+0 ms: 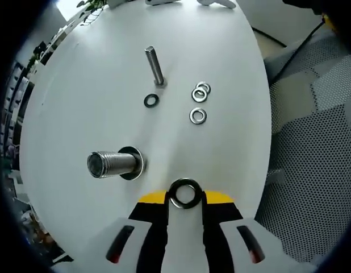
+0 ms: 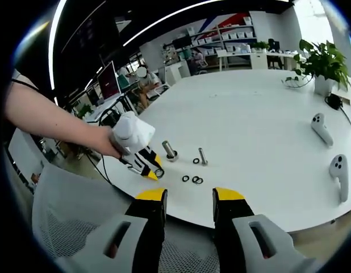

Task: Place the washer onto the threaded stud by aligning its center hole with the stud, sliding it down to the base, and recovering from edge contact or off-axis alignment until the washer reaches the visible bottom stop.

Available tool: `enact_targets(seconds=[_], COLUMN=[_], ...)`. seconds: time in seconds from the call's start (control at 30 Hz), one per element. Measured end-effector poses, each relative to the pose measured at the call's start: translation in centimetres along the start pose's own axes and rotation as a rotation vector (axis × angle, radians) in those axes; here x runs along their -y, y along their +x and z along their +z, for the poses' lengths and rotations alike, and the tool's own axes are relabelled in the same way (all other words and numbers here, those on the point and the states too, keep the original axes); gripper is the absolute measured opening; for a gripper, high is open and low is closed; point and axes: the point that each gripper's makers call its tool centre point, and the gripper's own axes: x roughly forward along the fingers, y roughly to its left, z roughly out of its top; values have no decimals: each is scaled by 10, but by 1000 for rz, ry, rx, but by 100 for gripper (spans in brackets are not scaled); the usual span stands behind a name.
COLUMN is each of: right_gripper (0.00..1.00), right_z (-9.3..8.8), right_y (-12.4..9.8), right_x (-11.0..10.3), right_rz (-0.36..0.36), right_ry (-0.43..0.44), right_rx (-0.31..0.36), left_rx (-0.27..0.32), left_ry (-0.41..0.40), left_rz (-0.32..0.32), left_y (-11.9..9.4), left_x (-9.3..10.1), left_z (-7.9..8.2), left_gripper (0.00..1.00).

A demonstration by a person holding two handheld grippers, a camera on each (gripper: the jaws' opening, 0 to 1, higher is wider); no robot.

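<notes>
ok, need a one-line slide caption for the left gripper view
Left tongs hold a washer short of the large stud; spare washers and a thin stud lie beyond.

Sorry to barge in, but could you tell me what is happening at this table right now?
A person is fitting washers onto threaded studs with two hand-held grippers. The left gripper is shut on a dark washer, held short of the large stud, which already has a washer at its base. A thinner stud stands beyond it, and four loose washers lie nearby. The right gripper is open, back from the table.
</notes>
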Motion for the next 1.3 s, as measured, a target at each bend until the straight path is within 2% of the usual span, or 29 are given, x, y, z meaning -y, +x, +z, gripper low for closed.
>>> enact_targets(seconds=[0.57, 0.73, 1.03, 1.3], right_gripper=[34, 34, 34, 34], right_z=[1, 1, 1, 0], right_y=[-1, 0, 0, 0], right_x=[1, 1, -1, -1], right_rz=[-2, 0, 6, 6], right_ry=[4, 1, -2, -6], right_rx=[5, 4, 4, -1], left_rx=[14, 24, 51, 70], left_ry=[17, 34, 39, 75], left_rz=[11, 11, 20, 39], left_y=[-4, -10, -26, -40], left_x=[-5, -7, -11, -13], left_z=[6, 11, 9, 9], left_gripper=[19, 19, 19, 19])
